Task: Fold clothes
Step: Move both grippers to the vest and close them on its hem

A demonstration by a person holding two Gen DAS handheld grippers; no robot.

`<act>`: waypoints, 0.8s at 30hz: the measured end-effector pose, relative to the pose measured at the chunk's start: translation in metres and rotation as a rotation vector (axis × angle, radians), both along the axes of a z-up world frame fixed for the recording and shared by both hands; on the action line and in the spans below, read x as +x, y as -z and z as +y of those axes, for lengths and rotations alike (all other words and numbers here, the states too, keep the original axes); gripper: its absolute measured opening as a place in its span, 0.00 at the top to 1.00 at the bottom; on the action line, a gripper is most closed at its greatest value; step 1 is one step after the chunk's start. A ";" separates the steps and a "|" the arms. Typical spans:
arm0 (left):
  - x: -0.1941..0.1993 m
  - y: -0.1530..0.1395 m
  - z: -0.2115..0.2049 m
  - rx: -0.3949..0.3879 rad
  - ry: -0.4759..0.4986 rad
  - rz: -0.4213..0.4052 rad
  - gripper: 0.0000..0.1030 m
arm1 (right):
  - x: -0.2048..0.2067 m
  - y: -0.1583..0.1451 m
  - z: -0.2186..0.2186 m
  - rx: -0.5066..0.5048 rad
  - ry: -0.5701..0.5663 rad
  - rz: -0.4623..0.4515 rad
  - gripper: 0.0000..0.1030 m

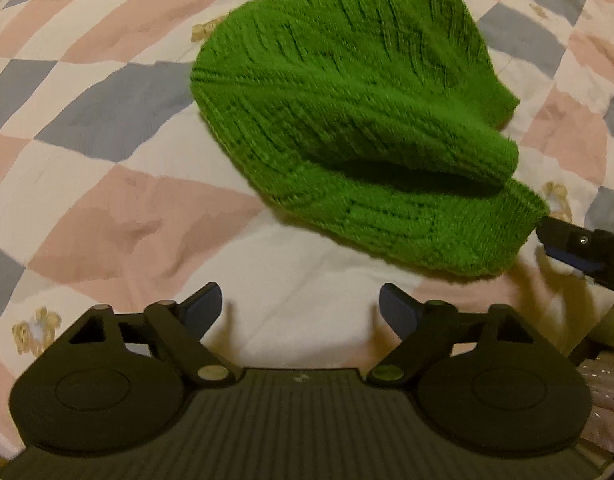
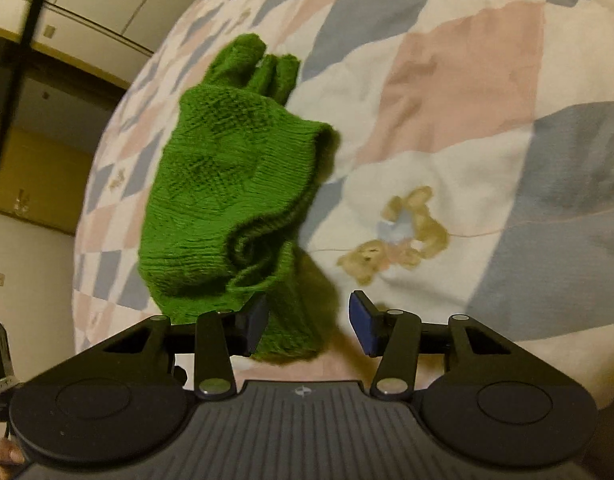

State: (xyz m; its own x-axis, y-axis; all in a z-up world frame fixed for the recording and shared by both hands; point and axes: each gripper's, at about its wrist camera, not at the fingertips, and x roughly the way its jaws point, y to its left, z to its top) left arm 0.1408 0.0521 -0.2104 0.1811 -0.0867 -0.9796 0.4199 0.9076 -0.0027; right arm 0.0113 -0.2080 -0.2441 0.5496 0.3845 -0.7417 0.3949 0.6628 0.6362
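Observation:
A green knitted glove point(image 1: 347, 120) lies on a patchwork quilt point(image 1: 107, 216), folded over itself, with its cuff corner raised at the right. My left gripper point(image 1: 301, 304) is open just short of the glove, with only quilt between its fingers. My right gripper point(image 1: 567, 244) meets that cuff corner from the right. In the right wrist view the glove point(image 2: 227, 200) stretches away with its fingers at the far end. Its cuff hangs between the pads of the right gripper point(image 2: 309, 322), against the left pad point(image 2: 253, 324) and apart from the right one. That gripper is open.
The quilt point(image 2: 467, 80) in pink, grey and white squares with bear prints covers a bed on all sides of the glove. The bed's edge point(image 2: 91, 200) drops off at the left of the right wrist view, with a wall and dark furniture point(image 2: 35, 168) beyond.

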 end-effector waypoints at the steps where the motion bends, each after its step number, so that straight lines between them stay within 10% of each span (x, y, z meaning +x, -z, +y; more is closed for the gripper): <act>1: 0.003 -0.003 0.001 -0.013 0.015 -0.014 0.23 | 0.001 0.000 0.001 0.007 0.012 -0.011 0.52; 16: 0.015 0.001 -0.056 0.000 0.472 -0.354 0.16 | 0.013 0.017 0.030 -0.048 0.010 -0.047 0.46; 20: 0.016 0.021 -0.062 0.052 0.540 -0.376 0.59 | 0.010 0.027 0.024 0.069 0.077 -0.060 0.75; 24: 0.026 0.015 -0.036 -0.061 0.417 -0.309 0.84 | 0.009 0.022 0.023 0.061 0.070 -0.067 0.85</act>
